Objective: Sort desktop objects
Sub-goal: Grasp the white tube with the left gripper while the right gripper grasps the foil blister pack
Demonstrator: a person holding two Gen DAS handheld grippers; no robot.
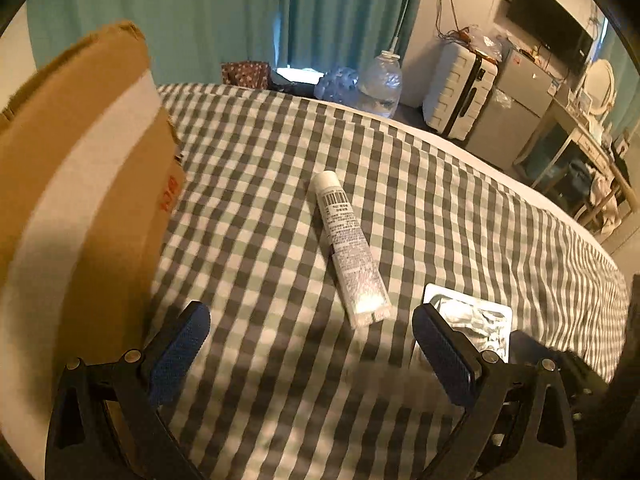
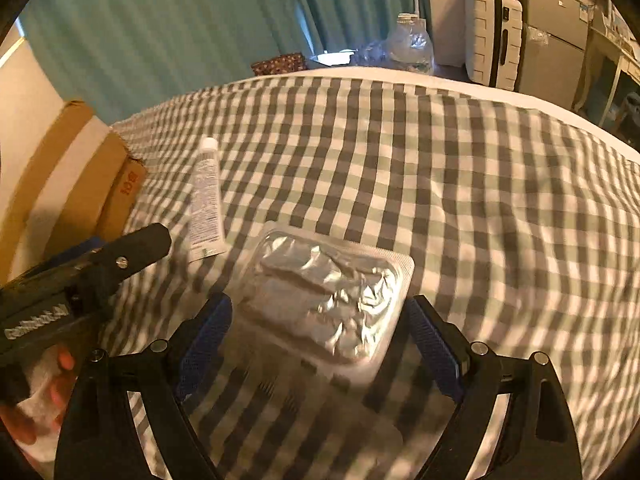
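Everything sits on a checked cloth (image 1: 280, 140) in grey, green and white, in a room with teal curtains (image 1: 200, 12), a white suitcase (image 1: 460, 92), a small grey fridge (image 1: 516, 100) and a clear water jug (image 1: 380, 84) behind it. I count one white tube (image 1: 350, 248) lying flat mid-cloth, one foil pill pack (image 2: 324, 296) just right of it, and one cardboard box (image 1: 80, 184) at the left edge. The left gripper (image 1: 312, 356) is spread wide over bare cloth just short of the tube, and the right gripper (image 2: 320, 344) is spread wide too, with the pill pack between its fingers but not squeezed.
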